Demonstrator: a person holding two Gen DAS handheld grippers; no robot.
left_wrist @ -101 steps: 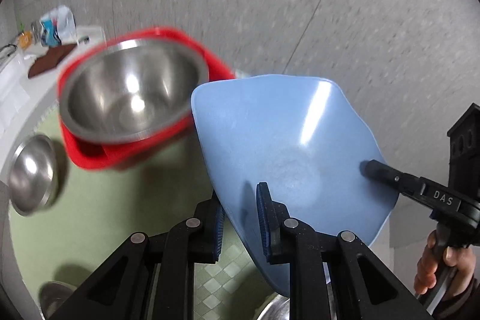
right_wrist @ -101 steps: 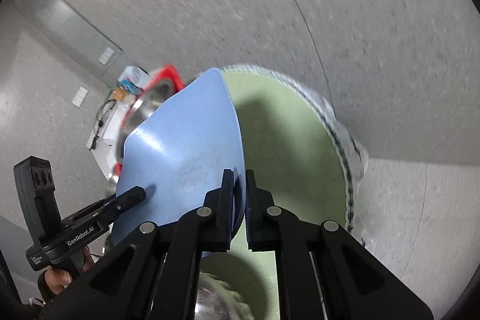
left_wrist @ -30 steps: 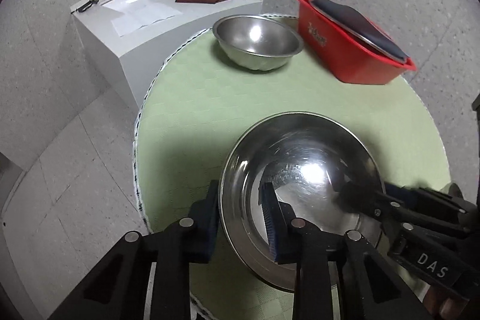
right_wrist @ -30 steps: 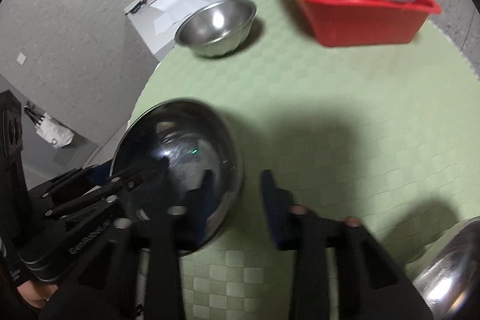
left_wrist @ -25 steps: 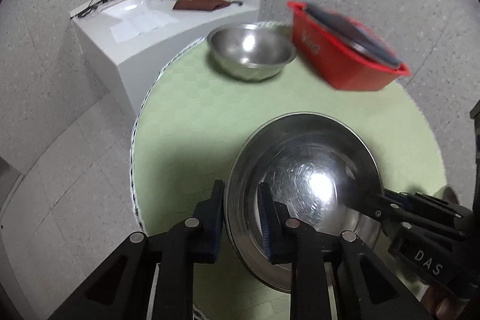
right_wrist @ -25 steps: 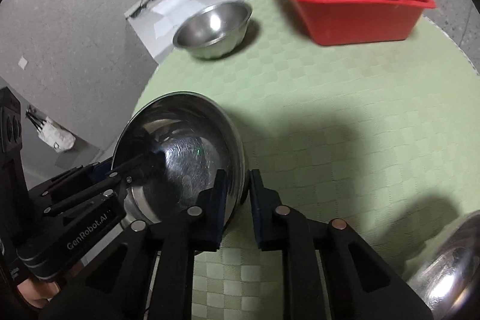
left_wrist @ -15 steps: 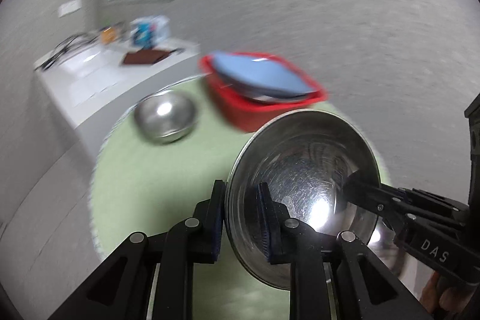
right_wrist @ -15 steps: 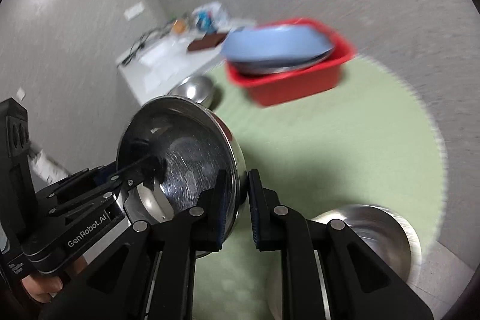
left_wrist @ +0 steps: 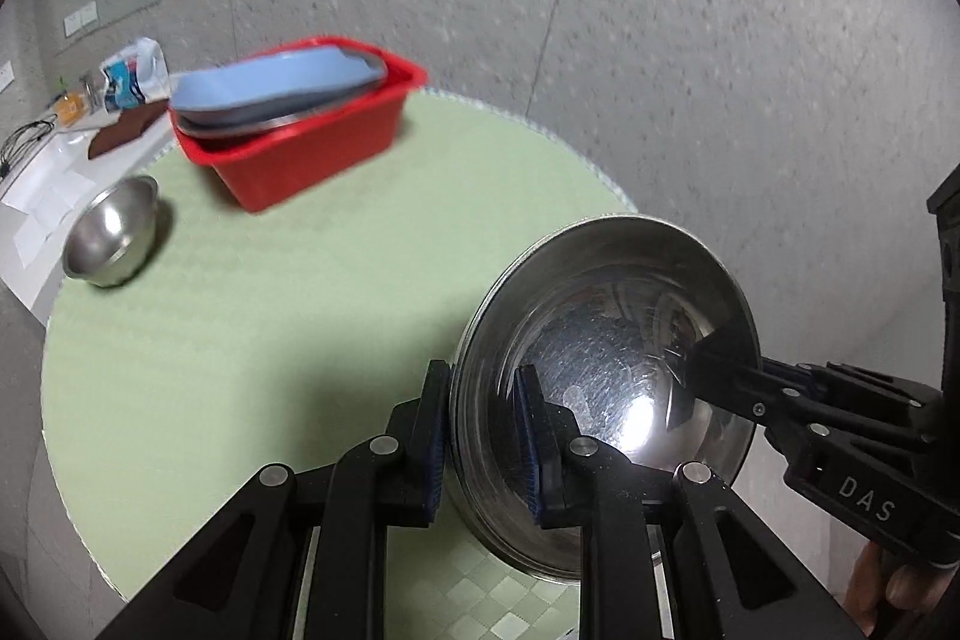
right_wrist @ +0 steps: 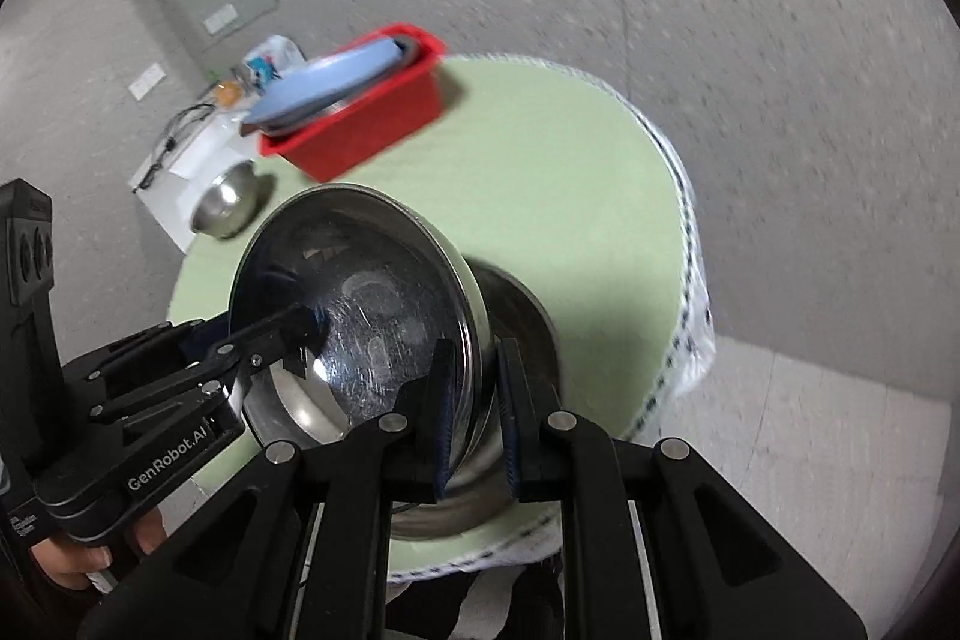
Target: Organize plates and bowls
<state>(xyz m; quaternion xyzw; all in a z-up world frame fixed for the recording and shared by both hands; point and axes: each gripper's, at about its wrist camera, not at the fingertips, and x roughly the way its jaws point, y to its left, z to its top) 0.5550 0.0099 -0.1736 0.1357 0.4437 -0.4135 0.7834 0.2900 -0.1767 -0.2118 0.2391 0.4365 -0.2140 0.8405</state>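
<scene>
Both grippers hold one large steel bowl (left_wrist: 606, 340) by opposite rims, tilted and lifted above the round green table (left_wrist: 270, 292). My left gripper (left_wrist: 483, 436) is shut on its near rim. My right gripper (right_wrist: 474, 400) is shut on the other rim of the same bowl (right_wrist: 360, 316). Another steel bowl (right_wrist: 516, 436) sits on the table just beneath it. A red bin (left_wrist: 312, 148) at the far side holds a blue plate (left_wrist: 276, 85) on a steel dish. A small steel bowl (left_wrist: 111, 235) stands at the table's left.
A white counter (left_wrist: 42, 184) with a cloth, bottles and cables stands beyond the table's left edge. The table's right edge (right_wrist: 684, 220) drops to a grey speckled floor. The bin also shows in the right wrist view (right_wrist: 372, 130).
The right gripper closed on the bowl's rim. Both grippers lifted the bowl off the table and carried it over toward the other large bowl near the table's edge.
</scene>
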